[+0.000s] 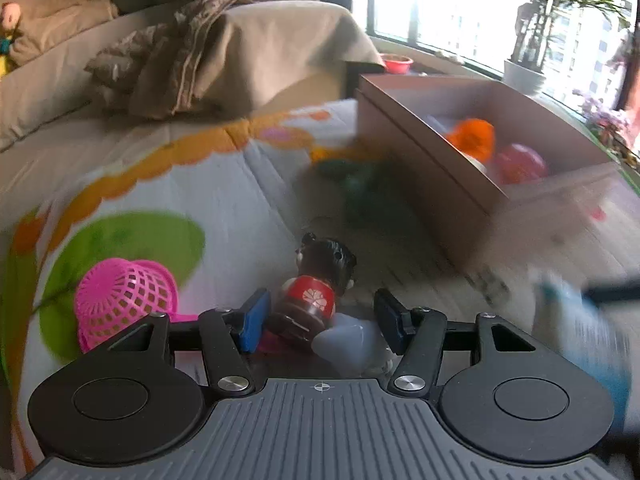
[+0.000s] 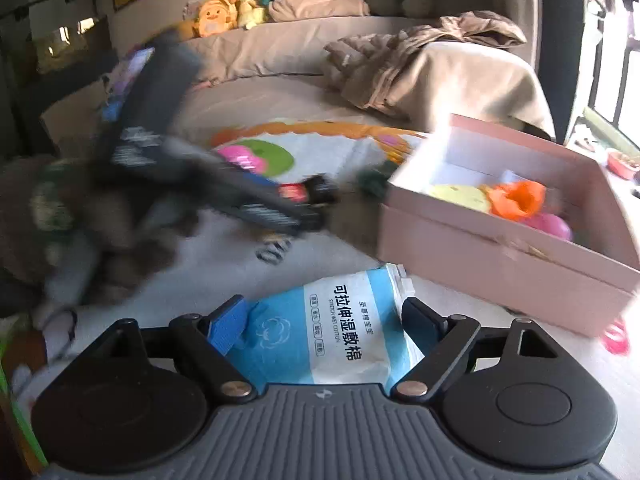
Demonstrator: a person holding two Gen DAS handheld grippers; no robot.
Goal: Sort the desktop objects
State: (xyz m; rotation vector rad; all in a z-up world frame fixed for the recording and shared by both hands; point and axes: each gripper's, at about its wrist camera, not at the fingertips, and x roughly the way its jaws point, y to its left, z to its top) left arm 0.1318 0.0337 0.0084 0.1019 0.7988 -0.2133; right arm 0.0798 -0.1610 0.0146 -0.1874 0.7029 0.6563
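My left gripper (image 1: 318, 322) is open around a small doll (image 1: 316, 288) with black hair and a red body, lying tilted on the play mat; the left pad touches it, the right pad stands apart. A pale lilac object (image 1: 346, 346) lies under the doll. My right gripper (image 2: 326, 326) is closed on a blue and white wet-cotton pack (image 2: 332, 324), both pads against its sides. The pink cardboard box (image 2: 504, 256) holds an orange toy (image 2: 518, 198), a yellow item (image 2: 460, 196) and a pink ball (image 2: 550, 226). The box (image 1: 436, 172) also shows in the left wrist view.
A pink mesh basket (image 1: 120, 300) lies left of the left gripper. A green toy (image 1: 352, 184) sits near the box. The left gripper's body (image 2: 224, 188) blurs across the right wrist view. A bed with a blanket (image 2: 420, 60) and plush toys (image 2: 224, 12) is behind.
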